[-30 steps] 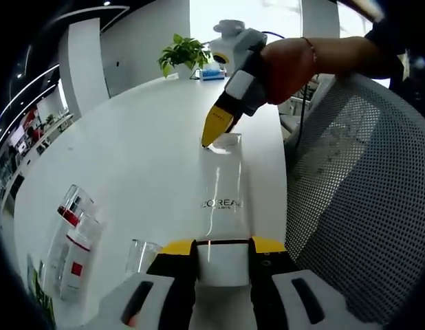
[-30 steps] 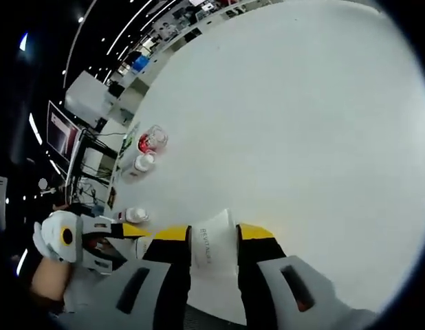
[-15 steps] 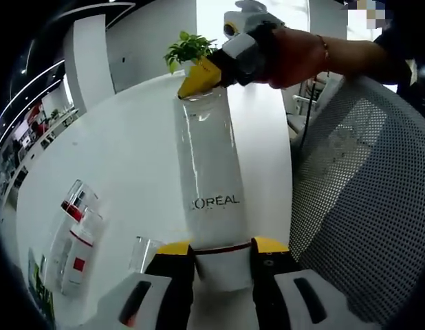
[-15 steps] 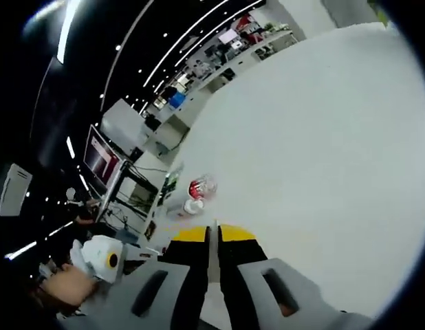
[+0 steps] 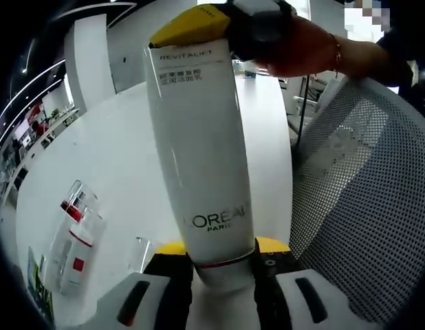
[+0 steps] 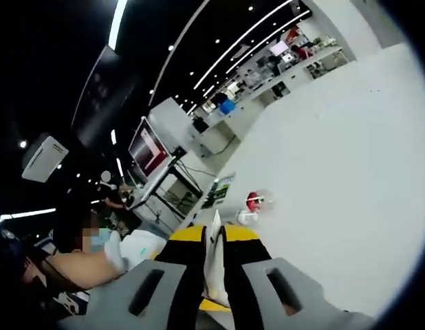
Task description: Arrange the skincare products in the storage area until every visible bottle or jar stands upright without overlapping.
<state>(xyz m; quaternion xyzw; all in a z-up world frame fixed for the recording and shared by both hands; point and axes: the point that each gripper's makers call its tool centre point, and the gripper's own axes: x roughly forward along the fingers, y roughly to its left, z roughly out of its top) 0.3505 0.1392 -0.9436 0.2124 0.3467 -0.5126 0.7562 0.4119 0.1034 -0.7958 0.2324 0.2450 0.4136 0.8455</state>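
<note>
A white L'Oreal tube (image 5: 199,158) is held off the white table (image 5: 95,158) between both grippers. My left gripper (image 5: 219,265) is shut on its cap end at the bottom of the left gripper view. My right gripper (image 5: 192,24), held by a hand (image 5: 295,48), pinches the flat crimped end at the top. In the right gripper view my right gripper (image 6: 214,237) is shut on the thin edge of the tube (image 6: 214,258). Two clear-capped bottles with red labels (image 5: 71,237) lie on the table at the left; these bottles (image 6: 256,203) also sit beyond the jaws.
A small clear jar (image 5: 138,253) stands beside the left jaw. A grey mesh chair (image 5: 357,185) fills the right side. The table (image 6: 350,172) stretches wide and bare to the right. A person's arm (image 6: 82,265) shows at the lower left.
The tube's far end rose from lying on the table to high above it, carried by the right gripper. The left gripper kept its hold on the cap end.
</note>
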